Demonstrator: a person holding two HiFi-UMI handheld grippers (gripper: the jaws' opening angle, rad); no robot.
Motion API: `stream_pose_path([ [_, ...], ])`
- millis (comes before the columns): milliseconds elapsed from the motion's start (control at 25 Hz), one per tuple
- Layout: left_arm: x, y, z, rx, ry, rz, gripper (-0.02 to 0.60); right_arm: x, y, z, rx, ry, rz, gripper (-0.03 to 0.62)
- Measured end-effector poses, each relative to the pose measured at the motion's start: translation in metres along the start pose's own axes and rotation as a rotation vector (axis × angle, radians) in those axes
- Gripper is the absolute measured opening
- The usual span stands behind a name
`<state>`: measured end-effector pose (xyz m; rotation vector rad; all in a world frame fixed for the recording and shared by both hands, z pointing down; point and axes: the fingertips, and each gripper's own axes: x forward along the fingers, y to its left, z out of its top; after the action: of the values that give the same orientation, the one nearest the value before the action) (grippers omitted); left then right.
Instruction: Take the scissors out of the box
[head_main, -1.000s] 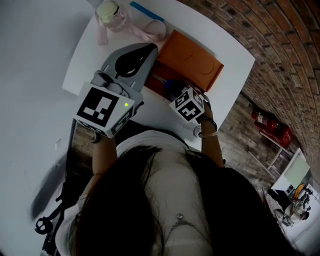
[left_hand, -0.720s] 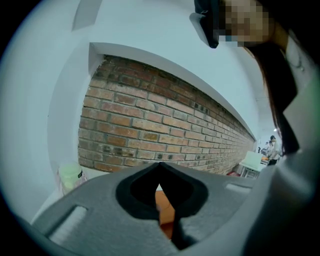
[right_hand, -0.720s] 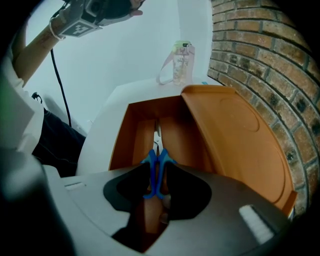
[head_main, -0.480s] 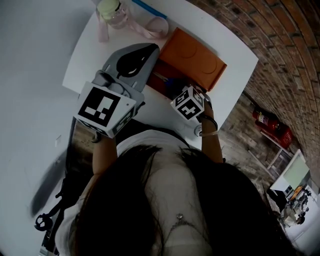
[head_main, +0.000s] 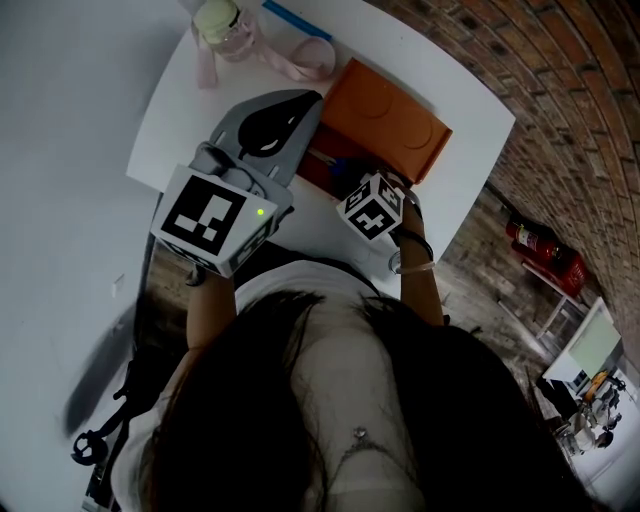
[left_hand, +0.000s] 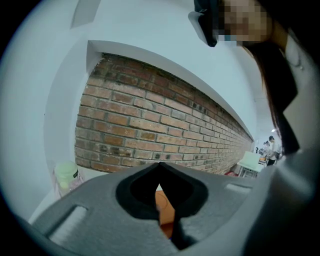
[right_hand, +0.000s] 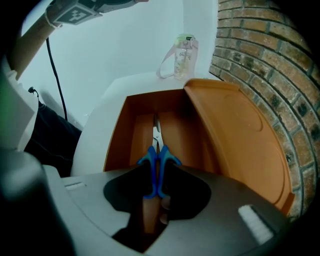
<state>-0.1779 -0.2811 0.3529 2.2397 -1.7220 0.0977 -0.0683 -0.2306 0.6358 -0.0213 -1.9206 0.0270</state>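
Left gripper (left_hand: 160, 164): fingers closed tip to tip, nothing held, over the bench (head_main: 190, 110); the orange box (right_hand: 122, 135) shows just past their tips.
Bottle (head_main: 222, 25): well beyond the left fingers, at the bench's far edge.
Scissors (right_hand: 156, 145): blue-handled, lying in the box, blades pointing away from the right fingers.
Right gripper (right_hand: 159, 169): aimed steeply down, fingers slightly apart and just been closing, the handles between them.
Lid (right_hand: 240, 135): raised, right of those fingers.
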Motion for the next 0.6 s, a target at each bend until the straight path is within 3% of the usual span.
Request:
stream_pose_path([
  [600,-0.01,-0.018,0.014,0.032,-0.043,-0.035,0.0,0.001,0.001,-0.001,0.003,0.045,-0.067,0.098],
])
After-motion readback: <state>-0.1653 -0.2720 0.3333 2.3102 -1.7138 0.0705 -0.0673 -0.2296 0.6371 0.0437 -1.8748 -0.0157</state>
